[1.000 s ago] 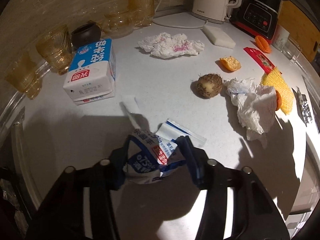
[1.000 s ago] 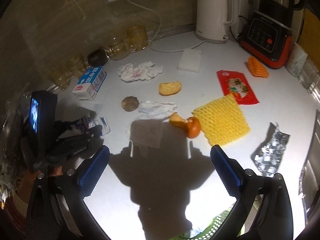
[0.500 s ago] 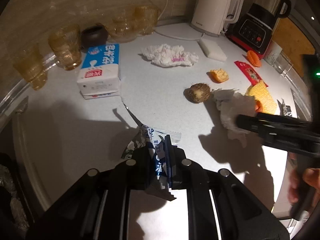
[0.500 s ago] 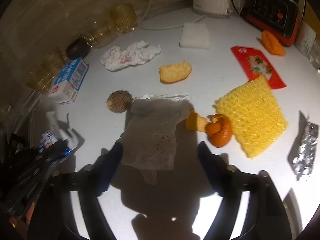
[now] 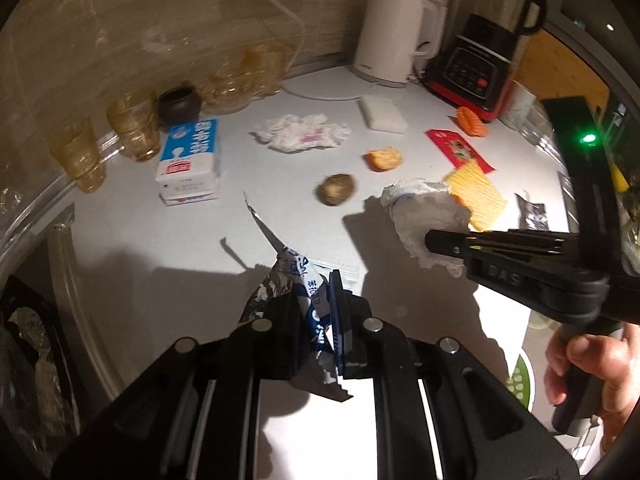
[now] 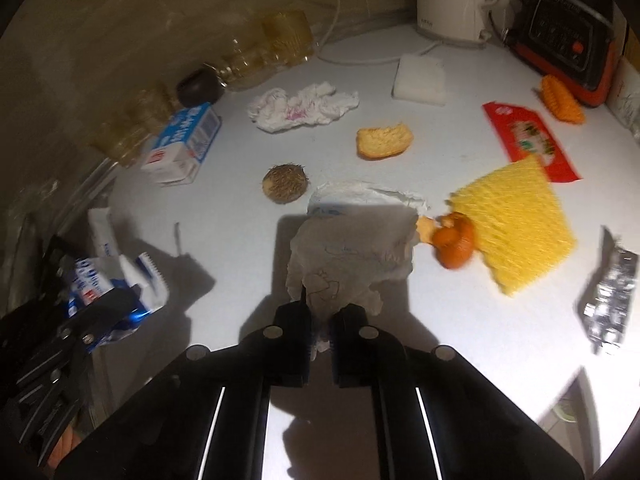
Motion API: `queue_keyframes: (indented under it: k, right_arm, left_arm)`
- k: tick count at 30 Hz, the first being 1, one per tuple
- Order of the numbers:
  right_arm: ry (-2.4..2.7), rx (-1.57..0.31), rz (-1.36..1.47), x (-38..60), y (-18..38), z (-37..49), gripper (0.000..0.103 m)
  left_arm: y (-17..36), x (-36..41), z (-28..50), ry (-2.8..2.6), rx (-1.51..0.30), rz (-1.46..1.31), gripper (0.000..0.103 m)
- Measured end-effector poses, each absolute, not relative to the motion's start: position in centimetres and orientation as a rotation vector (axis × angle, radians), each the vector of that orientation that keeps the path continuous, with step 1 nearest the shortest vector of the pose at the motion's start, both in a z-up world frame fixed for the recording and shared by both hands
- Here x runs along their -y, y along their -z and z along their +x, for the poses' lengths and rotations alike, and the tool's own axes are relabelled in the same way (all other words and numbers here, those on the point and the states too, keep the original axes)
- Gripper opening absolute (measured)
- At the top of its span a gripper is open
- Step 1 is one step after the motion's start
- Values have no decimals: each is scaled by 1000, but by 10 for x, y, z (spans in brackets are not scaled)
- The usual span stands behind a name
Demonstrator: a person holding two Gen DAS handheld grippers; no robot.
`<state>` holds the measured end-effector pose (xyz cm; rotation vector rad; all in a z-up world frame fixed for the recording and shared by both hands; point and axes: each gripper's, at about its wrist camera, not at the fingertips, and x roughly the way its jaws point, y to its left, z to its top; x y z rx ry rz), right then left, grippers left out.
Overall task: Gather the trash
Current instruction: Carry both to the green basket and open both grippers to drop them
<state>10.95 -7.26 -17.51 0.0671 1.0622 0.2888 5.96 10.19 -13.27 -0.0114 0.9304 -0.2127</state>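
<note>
My left gripper (image 5: 316, 312) is shut on a crumpled blue-and-white wrapper (image 5: 298, 280) and holds it above the white counter (image 5: 168, 248). It also shows in the right wrist view (image 6: 116, 280). My right gripper (image 6: 320, 320) is shut on a crumpled white paper towel (image 6: 352, 256), which hangs lifted off the counter; the towel also shows in the left wrist view (image 5: 424, 216). Other trash lies on the counter: a pink-printed tissue (image 6: 300, 108), orange peels (image 6: 452, 240), a yellow foam net (image 6: 516, 216), a red wrapper (image 6: 528, 140) and a foil blister pack (image 6: 608, 296).
A milk carton (image 5: 192, 160), amber glasses (image 5: 132, 128) and a dark bowl (image 5: 178, 104) stand at the back left. A kettle (image 5: 392, 36), a blender base (image 5: 476, 68) and a white sponge (image 5: 382, 114) are at the back. A brown round fruit (image 6: 285, 183) lies mid-counter.
My left gripper closed on the wrapper and lifted it. My right gripper moved down to the paper towel, shut on it and raised it.
</note>
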Motion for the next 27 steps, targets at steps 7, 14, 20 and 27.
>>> queue_keyframes:
  k: [7, 14, 20, 27]
  right_arm:
    - [-269, -971, 40, 127, 126, 30, 8]
    - [-153, -923, 37, 211, 104, -57, 8]
    - [-79, -929, 54, 273, 109, -110, 8]
    - [-64, -925, 92, 312, 117, -147, 8]
  left_arm:
    - [119, -47, 21, 283, -928, 9, 12]
    - [117, 30, -26, 418, -949, 31, 12]
    - [135, 96, -62, 518, -1004, 53, 12]
    - [167, 142, -78, 537, -1076, 94, 12]
